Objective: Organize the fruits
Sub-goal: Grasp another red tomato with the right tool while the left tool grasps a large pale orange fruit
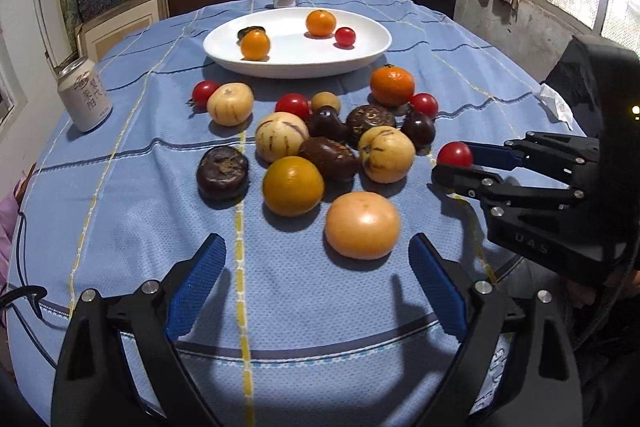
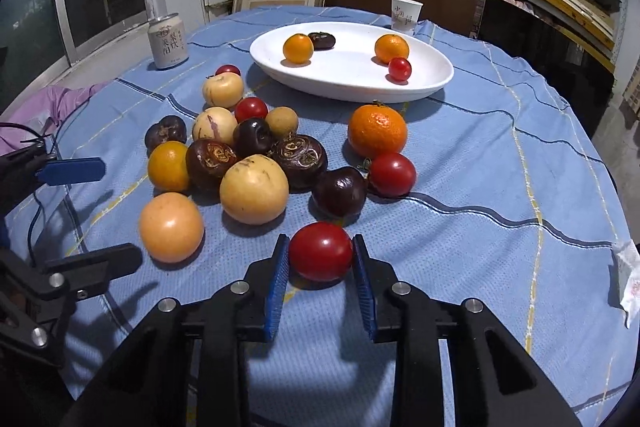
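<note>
The right gripper (image 2: 321,259) has its jaws clamped on a cherry tomato (image 2: 321,251), low in the centre of the right wrist view, at the near edge of the fruit pile on the table (image 2: 480,187). Its skin is smooth, glossy and thin, so the grip should probably stay light, the lift straight, then a carry to the white plate (image 2: 352,87) at upper centre. The left gripper (image 1: 316,291) hangs with jaws wide apart before a smooth pale-orange fruit (image 1: 362,225). The blue cloth looks woven and soft.

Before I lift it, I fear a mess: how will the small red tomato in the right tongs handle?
The tomato looks round and glossy, so it may slip or roll. Its skin seems thin; the right tongs should probably squeeze gently.
</note>
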